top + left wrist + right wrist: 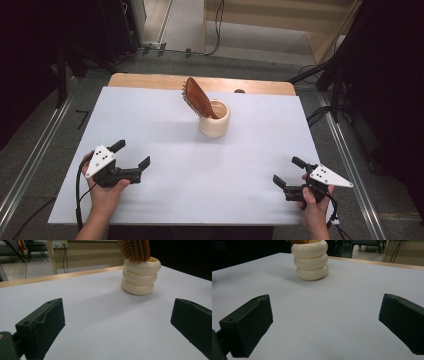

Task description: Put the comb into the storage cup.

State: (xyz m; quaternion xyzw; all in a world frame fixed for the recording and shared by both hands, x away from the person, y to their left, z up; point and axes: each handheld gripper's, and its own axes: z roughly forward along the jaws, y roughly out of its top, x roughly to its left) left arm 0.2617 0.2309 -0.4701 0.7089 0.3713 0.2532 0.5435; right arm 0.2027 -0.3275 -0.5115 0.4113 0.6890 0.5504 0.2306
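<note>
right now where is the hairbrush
In the high view the hairbrush stands handle-down in the cream cup, leaning left, toward the table's far edge and centred between the two grippers.

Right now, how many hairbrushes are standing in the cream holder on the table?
1. A single brown hairbrush stands in the cream ribbed holder near the far middle of the table, bristle head up and leaning left. The inside of the holder is partly hidden, so something small could be unseen.
</note>
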